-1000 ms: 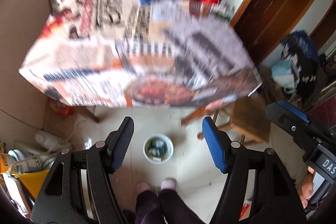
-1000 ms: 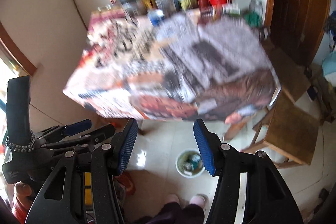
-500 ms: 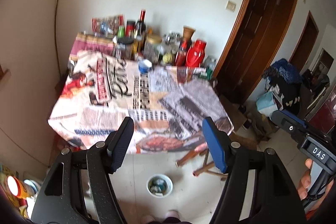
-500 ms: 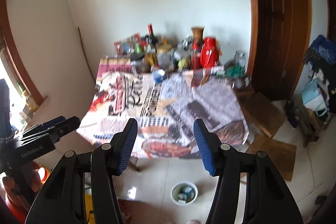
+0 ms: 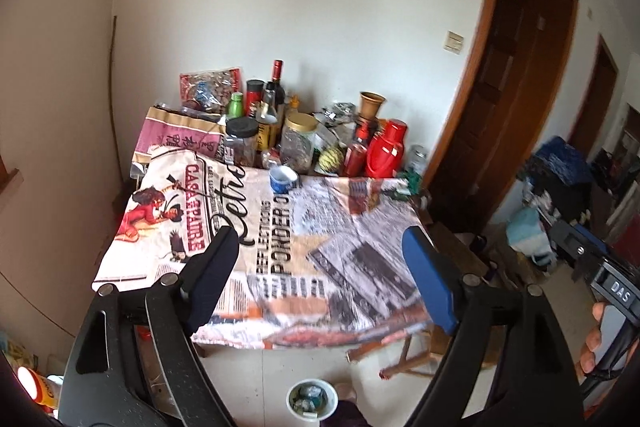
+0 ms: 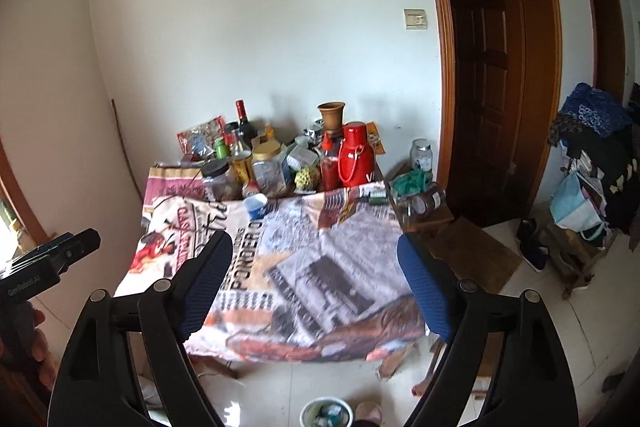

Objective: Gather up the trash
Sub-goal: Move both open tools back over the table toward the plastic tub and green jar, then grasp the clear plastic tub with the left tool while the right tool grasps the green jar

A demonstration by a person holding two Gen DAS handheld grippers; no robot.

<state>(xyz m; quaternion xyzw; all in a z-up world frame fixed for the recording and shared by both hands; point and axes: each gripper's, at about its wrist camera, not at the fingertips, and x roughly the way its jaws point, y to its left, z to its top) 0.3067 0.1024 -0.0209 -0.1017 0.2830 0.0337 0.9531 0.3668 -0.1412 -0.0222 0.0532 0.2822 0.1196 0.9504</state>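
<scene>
A small white bin with trash in it stands on the floor below the table's front edge; it also shows in the right wrist view. A table with a newspaper-print cloth fills the middle of both views. A small blue-and-white cup stands on the cloth, also seen in the right wrist view. My left gripper is open and empty, held back from the table. My right gripper is open and empty too.
Bottles, jars and a red thermos crowd the table's far edge. A wooden stool stands at the table's right front. A dark wooden door is at right. Bags and clothes pile at far right.
Both grippers have tilted up and drawn back from the table. The view went from the floor and bin to the whole tabletop and wall. Both stayed open.
</scene>
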